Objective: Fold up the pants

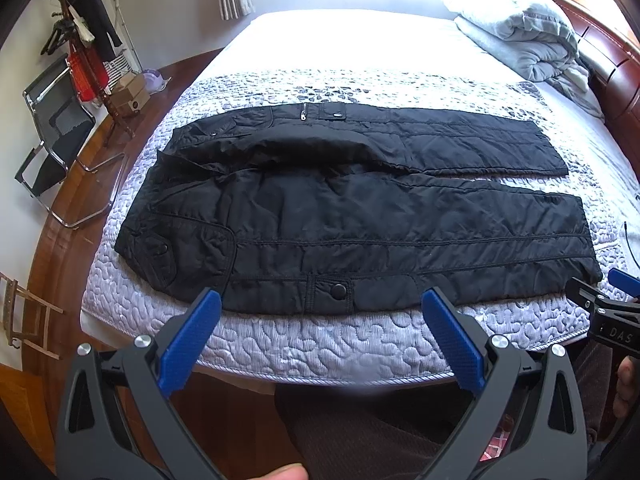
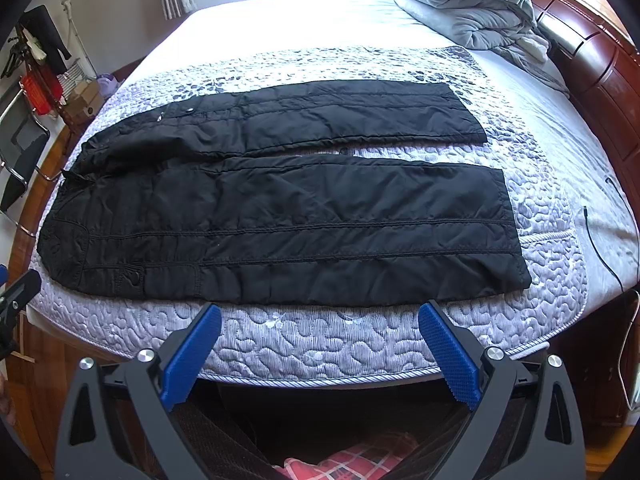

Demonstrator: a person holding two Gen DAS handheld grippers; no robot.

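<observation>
Bed (image 2: 320, 344): a wide mattress with a dark wooden headboard (image 2: 600, 76) at the right.
Cover: a pale lilac quilt (image 1: 320, 344) with a stitched pebble pattern spans the near half; the far half is plain white sheet (image 2: 288, 24).
Pants (image 2: 280, 216): black, quilted, laid flat on the quilt, waist to the left, cuffs to the right. The two legs lie side by side with a narrow gap between them. The near leg runs close to the bed's near edge.
Duvet (image 2: 472, 8): grey, bundled in the far right corner by the headboard.
Cable (image 2: 596, 240): thin, black, on the right side, apart from the pants.
</observation>
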